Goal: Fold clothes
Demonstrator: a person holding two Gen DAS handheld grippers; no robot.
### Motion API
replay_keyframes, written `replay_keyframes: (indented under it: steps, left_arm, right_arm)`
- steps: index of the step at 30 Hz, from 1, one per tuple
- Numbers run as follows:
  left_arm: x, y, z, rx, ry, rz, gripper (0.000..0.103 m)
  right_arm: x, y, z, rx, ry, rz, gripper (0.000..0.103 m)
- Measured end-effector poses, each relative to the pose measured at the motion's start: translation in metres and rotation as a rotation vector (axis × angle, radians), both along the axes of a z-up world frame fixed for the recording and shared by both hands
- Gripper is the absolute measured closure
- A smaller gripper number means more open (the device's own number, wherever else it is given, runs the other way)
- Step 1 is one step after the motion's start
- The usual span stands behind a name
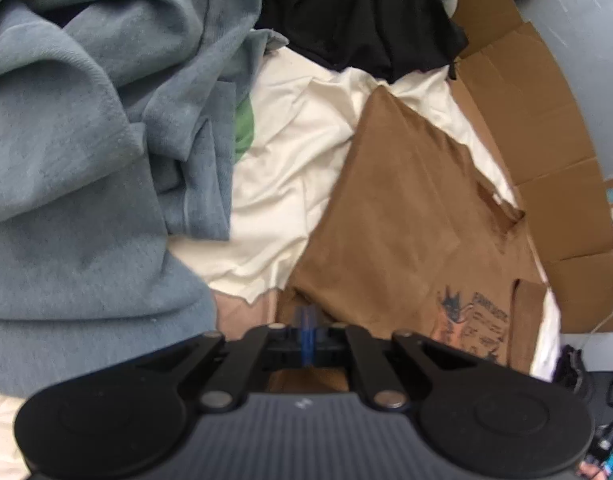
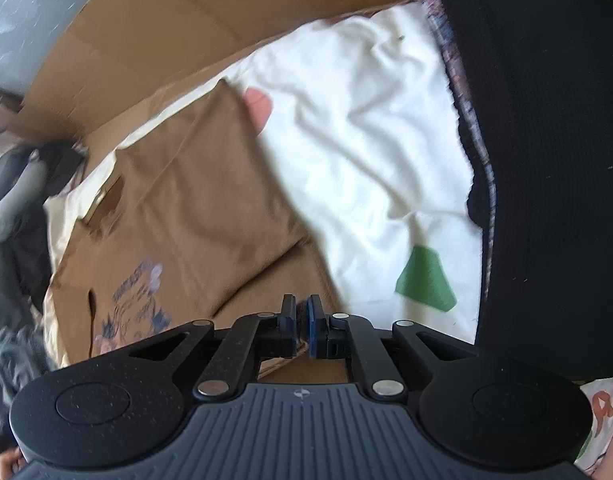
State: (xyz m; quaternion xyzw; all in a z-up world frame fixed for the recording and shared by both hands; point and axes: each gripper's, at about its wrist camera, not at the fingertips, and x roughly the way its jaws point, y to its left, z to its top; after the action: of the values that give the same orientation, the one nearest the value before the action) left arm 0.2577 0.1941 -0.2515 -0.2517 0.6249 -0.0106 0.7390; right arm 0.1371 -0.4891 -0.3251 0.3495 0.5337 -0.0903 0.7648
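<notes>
Both grippers point steeply down over a brown t-shirt. The left gripper is pressed together on the shirt's edge. The right gripper shows a narrow gap between its pads; whether cloth sits there is unclear. The shirt lies partly folded on a white sheet, its blurred print unreadable.
</notes>
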Motion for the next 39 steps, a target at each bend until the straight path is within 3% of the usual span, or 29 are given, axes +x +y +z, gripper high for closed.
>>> replay_keyframes:
  steps: [1, 8, 12, 15, 18, 21, 23, 25, 30, 39]
  left_arm:
    - [0.000, 0.001, 0.000, 0.000, 0.017, 0.007, 0.095]
    - [-0.007, 0.007, 0.025, -0.020, -0.001, -0.047, 0.094]
    - [-0.012, 0.007, 0.044, -0.030, -0.017, -0.097, 0.093]
    - [-0.015, 0.002, 0.060, -0.030, -0.031, -0.160, 0.086]
    - [-0.012, -0.003, 0.077, -0.019, -0.029, -0.243, 0.082]
    - [-0.013, -0.007, 0.099, 0.011, -0.047, -0.326, 0.070]
    - [-0.018, -0.005, 0.114, 0.014, -0.088, -0.333, 0.060]
    - [-0.020, -0.003, 0.123, 0.034, -0.102, -0.341, 0.057]
    - [-0.017, -0.006, 0.138, 0.095, -0.104, -0.334, 0.057]
    - [-0.017, -0.024, 0.153, 0.145, -0.162, -0.348, 0.053]
  right_arm:
    - [0.000, 0.000, 0.005, -0.018, -0.004, -0.014, 0.096]
    - [-0.013, 0.009, 0.053, -0.060, -0.046, -0.011, 0.090]
    - [-0.035, 0.022, 0.091, -0.107, -0.052, -0.012, 0.079]
    - [-0.053, 0.034, 0.126, -0.139, -0.054, -0.019, 0.078]
    - [-0.064, 0.049, 0.169, -0.178, -0.023, 0.001, 0.064]
    - [-0.062, 0.061, 0.214, -0.216, 0.008, 0.020, 0.057]
    - [-0.059, 0.069, 0.237, -0.225, -0.036, 0.059, 0.053]
    - [-0.054, 0.075, 0.247, -0.247, -0.047, 0.097, 0.051]
    - [-0.057, 0.076, 0.238, -0.228, -0.062, 0.091, 0.051]
    - [-0.058, 0.067, 0.160, -0.171, -0.079, 0.167, 0.051]
